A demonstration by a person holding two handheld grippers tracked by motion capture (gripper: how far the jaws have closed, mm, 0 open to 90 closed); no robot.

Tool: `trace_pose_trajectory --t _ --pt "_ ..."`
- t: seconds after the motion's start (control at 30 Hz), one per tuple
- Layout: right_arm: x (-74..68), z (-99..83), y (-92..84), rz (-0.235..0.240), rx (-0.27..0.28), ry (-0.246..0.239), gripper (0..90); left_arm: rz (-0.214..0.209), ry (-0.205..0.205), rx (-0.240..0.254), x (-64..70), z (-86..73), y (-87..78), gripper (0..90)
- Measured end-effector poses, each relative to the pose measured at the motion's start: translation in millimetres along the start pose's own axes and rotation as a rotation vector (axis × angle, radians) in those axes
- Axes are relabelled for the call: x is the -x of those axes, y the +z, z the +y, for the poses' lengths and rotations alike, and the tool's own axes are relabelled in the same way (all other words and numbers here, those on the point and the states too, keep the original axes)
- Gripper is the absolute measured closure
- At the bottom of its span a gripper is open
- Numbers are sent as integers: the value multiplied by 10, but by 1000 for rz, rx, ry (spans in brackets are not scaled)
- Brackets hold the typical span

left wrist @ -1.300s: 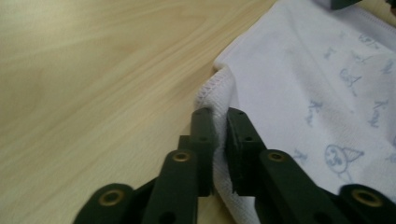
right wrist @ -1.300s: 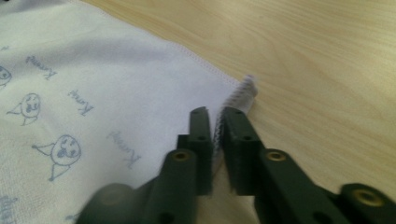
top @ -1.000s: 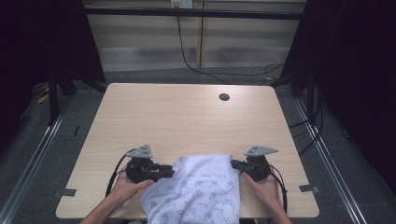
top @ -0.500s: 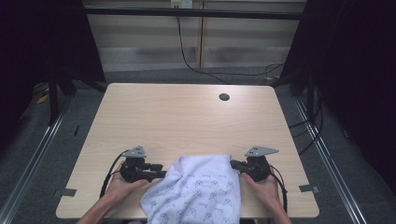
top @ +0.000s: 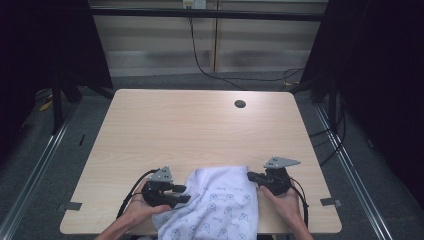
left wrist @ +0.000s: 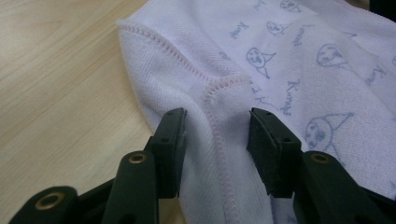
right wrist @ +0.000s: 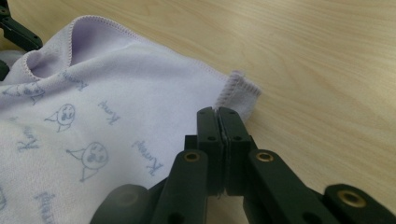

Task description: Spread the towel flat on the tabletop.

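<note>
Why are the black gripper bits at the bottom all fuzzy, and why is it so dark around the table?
In both gripper views the jaws sit too close to the camera, so they blur, while the printed towel stays sharper. In the high view, light falls on the table and the surroundings stay dim.

Pale wood counter (top: 200, 135) in front of me, a small dark round hole (top: 240, 104) near its far right corner. Behind it, a black cable (top: 200, 60) hangs down the wall (top: 150, 40) and trails across grey floor (top: 30, 170).
</note>
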State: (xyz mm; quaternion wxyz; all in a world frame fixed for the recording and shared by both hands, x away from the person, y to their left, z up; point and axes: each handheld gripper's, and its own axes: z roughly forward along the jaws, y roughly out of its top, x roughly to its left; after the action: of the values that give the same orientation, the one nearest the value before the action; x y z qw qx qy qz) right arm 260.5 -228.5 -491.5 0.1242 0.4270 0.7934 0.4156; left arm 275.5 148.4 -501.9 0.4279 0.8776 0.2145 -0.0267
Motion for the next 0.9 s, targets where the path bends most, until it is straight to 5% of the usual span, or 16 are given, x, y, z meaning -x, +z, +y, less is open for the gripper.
trace_pose_trajectory --t 0.23,0.37,0.57,0.7,0.83,0.9 --pt "0 0 4 5 -5 2 884 91 72 -26 46 19 1 681" --pt "17 -4 -15 -7 -7 8 885 120 3 0 -89 -2 -115 760" --pt "91 -29 -75 -24 -4 33 887 75 -69 138 -225 43 -329 738" --pt "93 -31 -68 -19 0 30 886 34 -26 95 -155 129 -172 712" --pt "89 -31 -73 -14 2 27 886 47 -37 -3 -127 94 18 615" --pt "92 -34 -78 -10 4 29 886 43 -38 3 -131 84 52 584"
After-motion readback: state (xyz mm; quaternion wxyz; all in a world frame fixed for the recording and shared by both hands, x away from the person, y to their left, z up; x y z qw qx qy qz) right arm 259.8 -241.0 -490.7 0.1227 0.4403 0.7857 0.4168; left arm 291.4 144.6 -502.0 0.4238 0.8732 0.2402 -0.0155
